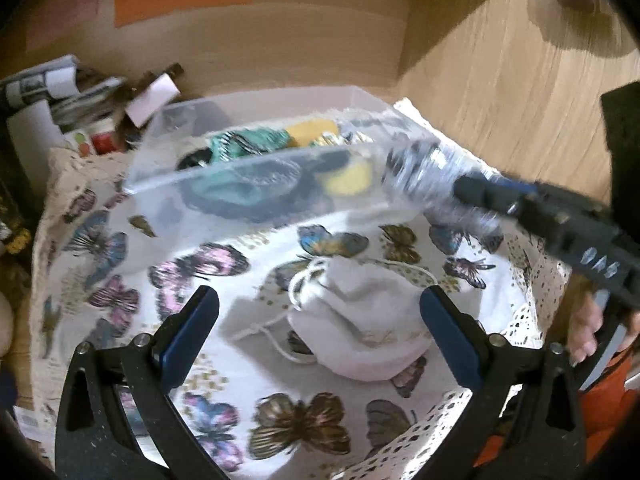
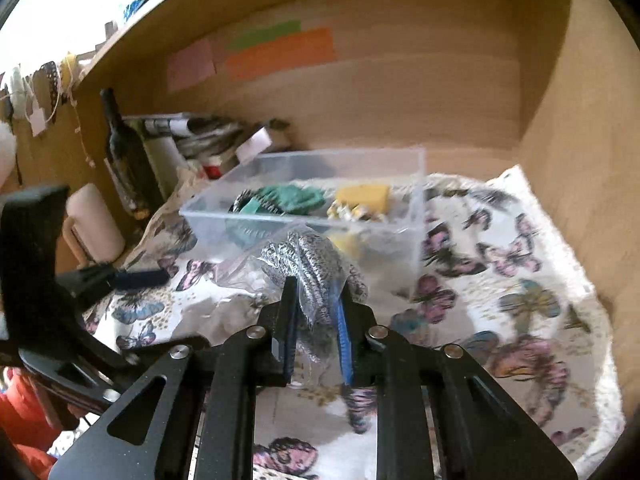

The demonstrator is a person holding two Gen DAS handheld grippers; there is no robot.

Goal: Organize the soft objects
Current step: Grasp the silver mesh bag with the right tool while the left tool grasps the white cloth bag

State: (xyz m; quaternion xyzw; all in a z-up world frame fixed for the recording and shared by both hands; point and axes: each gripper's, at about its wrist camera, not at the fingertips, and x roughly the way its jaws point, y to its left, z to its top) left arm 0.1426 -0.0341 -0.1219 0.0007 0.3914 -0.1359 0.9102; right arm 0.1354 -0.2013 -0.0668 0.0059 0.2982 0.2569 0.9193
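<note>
Right wrist view | my right gripper [image 2: 316,320] clamps the bagged cord [image 2: 308,256] | bin [image 2: 416,216] just ahead | lift over rim before releasing | left gripper [image 1: 320,320] spread over white pouch [image 1: 360,320].

The left gripper [image 1: 318,316] gapes over a white drawstring pouch [image 1: 360,328] on the butterfly cloth [image 1: 120,264]; the clear bin [image 1: 256,184] sits beyond.

left tool [image 1: 320,332] spread wide | right tool [image 2: 316,328] clamped (fingers narrowed)
</note>
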